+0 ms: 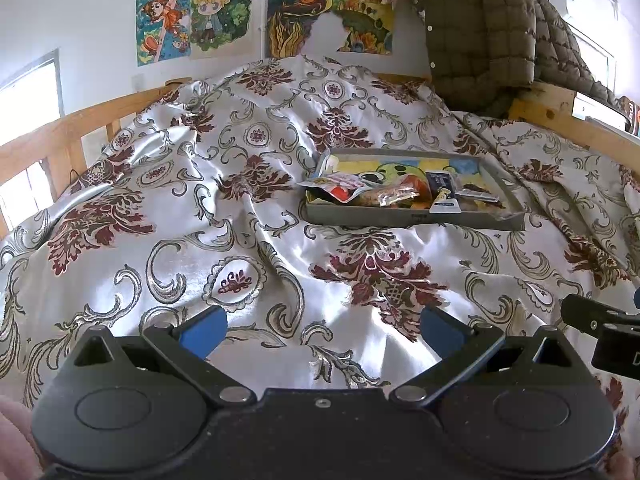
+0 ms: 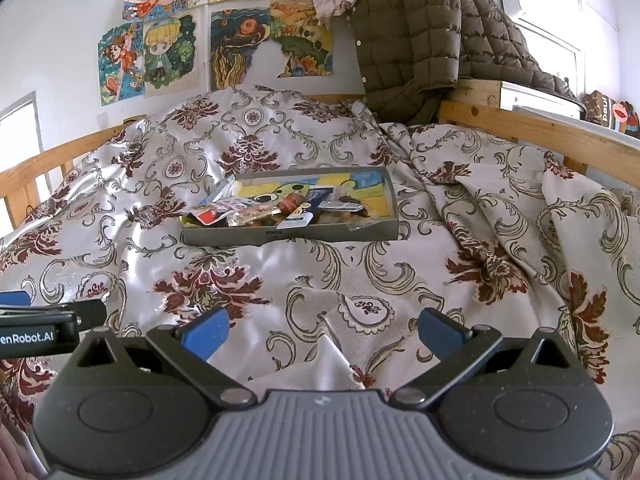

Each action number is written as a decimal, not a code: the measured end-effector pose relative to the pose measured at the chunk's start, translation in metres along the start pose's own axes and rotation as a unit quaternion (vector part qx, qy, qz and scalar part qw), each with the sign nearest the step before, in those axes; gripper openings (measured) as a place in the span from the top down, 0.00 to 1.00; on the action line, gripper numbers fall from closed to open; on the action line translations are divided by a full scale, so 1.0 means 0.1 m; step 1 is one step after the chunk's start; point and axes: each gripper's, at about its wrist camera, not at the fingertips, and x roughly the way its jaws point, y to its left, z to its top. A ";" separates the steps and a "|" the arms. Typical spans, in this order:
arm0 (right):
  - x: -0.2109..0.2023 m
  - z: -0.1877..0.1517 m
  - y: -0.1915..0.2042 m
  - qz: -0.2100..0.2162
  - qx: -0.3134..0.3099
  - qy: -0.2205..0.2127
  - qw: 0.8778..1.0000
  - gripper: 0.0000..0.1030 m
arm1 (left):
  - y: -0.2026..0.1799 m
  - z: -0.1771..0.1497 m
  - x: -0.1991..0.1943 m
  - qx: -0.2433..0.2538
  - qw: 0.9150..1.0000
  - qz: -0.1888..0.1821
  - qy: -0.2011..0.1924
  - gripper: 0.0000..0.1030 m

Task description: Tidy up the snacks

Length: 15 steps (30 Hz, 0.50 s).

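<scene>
A shallow grey tray [image 1: 400, 218] lies on the patterned bedspread, ahead and to the right in the left wrist view. It holds several snack packets [image 1: 384, 194], one dark blue and white [image 1: 442, 196]. In the right wrist view the tray [image 2: 288, 236] lies ahead, slightly left, with the snack packets [image 2: 276, 210] piled in its front half. My left gripper [image 1: 322, 330] is open and empty, low over the bedspread well short of the tray. My right gripper [image 2: 324, 332] is open and empty, also well short of it.
The silver and maroon bedspread [image 1: 200, 200] is rumpled into folds, with a high ridge right of the tray [image 2: 480, 200]. A wooden bed rail [image 2: 540, 128] runs along the right. A brown quilted jacket [image 2: 420, 40] hangs behind. Drawings [image 1: 200, 20] cover the wall.
</scene>
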 end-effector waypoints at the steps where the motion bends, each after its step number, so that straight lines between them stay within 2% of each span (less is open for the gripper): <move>1: 0.00 0.00 0.00 0.000 0.000 0.000 1.000 0.00 | 0.01 -0.01 0.01 0.001 1.000 0.000 0.001 0.01; 15: 0.00 0.00 0.01 0.000 -0.001 0.001 1.000 0.00 | 0.03 -0.03 0.01 0.000 1.000 0.001 0.002 0.01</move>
